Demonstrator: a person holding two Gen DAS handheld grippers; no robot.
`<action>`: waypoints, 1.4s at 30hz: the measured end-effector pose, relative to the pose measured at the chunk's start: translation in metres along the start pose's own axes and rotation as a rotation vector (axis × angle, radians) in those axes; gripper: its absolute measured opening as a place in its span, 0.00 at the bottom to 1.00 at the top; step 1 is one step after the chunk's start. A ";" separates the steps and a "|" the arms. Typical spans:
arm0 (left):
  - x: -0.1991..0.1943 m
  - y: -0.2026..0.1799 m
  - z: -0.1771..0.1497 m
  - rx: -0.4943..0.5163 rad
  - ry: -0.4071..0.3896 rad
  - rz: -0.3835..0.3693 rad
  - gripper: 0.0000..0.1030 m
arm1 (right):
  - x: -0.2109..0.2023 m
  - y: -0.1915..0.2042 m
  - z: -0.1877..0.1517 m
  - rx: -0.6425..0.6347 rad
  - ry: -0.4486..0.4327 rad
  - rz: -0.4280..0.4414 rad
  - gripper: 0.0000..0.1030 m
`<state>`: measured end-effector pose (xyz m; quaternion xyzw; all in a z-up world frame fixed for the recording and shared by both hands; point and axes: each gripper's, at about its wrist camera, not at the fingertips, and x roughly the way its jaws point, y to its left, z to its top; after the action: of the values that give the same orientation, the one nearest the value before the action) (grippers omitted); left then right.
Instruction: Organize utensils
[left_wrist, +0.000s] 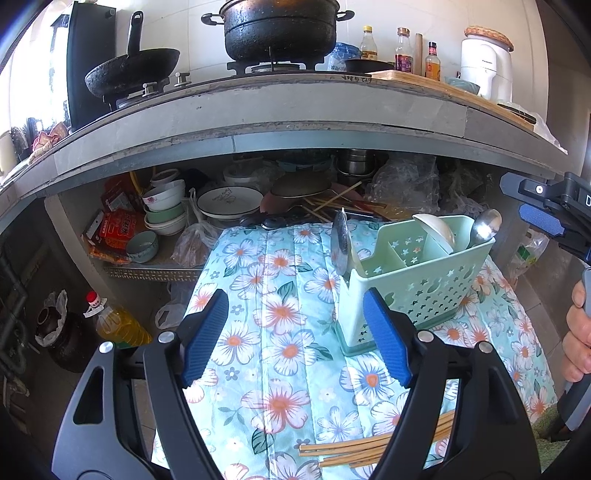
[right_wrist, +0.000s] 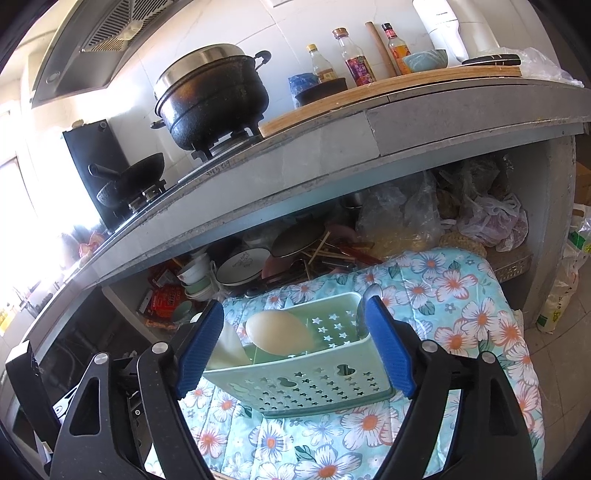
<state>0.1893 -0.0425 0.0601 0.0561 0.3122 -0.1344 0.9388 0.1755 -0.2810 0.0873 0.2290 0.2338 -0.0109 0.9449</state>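
While spoons fill the caddy (left_wrist: 413, 280), both tongs (left_wrist: 295, 332) (right_wrist: 293, 343) agape, empty.

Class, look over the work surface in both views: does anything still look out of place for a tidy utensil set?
Yes: the wooden chopsticks lie loose on the floral cloth, outside the green caddy, which already holds spoons.

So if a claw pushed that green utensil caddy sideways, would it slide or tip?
Probably tip: the caddy looks like light perforated plastic, sits on soft quilted cloth that would likely grip its base, and its spoons stick up above the rim.
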 end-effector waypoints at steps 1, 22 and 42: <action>0.000 0.000 0.000 0.000 0.000 0.000 0.70 | 0.000 0.000 0.000 0.000 0.000 0.000 0.75; -0.004 0.006 -0.007 -0.022 -0.006 -0.013 0.71 | 0.003 0.017 -0.003 -0.037 0.019 -0.008 0.76; -0.012 -0.019 -0.068 0.076 0.079 -0.098 0.72 | -0.060 -0.076 -0.076 -0.003 0.218 -0.060 0.76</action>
<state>0.1361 -0.0457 0.0128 0.0817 0.3461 -0.1898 0.9152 0.0796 -0.3211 0.0218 0.2205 0.3421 -0.0139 0.9133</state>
